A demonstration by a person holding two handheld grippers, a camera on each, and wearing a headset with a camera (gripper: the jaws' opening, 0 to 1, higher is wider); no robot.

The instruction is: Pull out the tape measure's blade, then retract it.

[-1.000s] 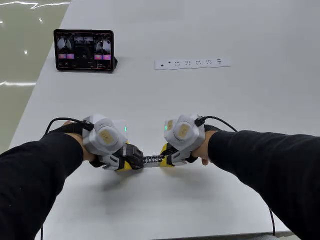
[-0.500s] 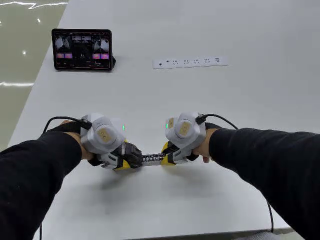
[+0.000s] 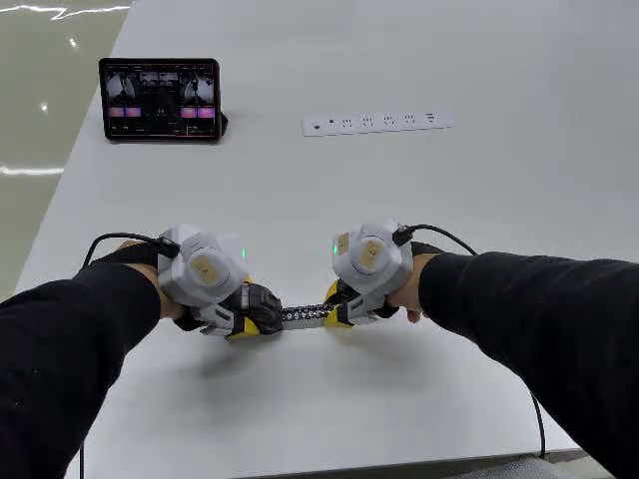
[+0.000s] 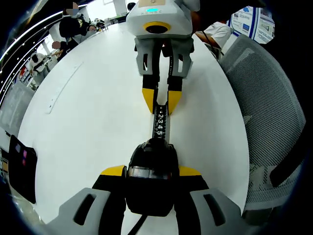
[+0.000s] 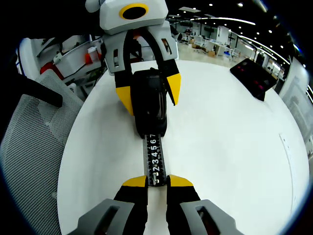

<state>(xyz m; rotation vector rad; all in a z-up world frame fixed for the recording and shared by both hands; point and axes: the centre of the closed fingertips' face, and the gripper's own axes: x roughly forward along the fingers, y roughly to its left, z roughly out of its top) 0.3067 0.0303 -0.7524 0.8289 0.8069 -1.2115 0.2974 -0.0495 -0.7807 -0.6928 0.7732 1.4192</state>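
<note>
On the white table (image 3: 419,379), near its front edge, the following items are lying, listed left to right and placed from the tape measure.

1. Tablet (image 3: 160,98): standing propped up, screen lit, well beyond the tape measure and to its left, close to the table's left edge.
2. Left gripper (image 3: 250,307): its yellow-tipped fingers are closing around the sides of the tape measure's case, one on each flank. In the left gripper view the left gripper (image 4: 151,171) is holding the case squarely between its jaws. A black cable is trailing from it over the sleeve.
3. Tape measure (image 3: 265,307): black case, resting on the table inside the left gripper's jaws, mouth facing right. It is also showing in the left gripper view (image 4: 152,156) and the right gripper view (image 5: 149,105).
4. Blade (image 3: 305,316): running a short way out of the case to the right, low over the table, with printed numbers showing (image 5: 154,156).
5. Right gripper (image 3: 334,307): its fingers are pinching the blade's free end, nearly closed on it (image 5: 157,182).
6. Power strip (image 3: 377,123): white, lying flat well beyond the tape measure, to its right.
7. Mesh chair (image 4: 264,98): standing off the table edge nearest the tape measure.
</note>
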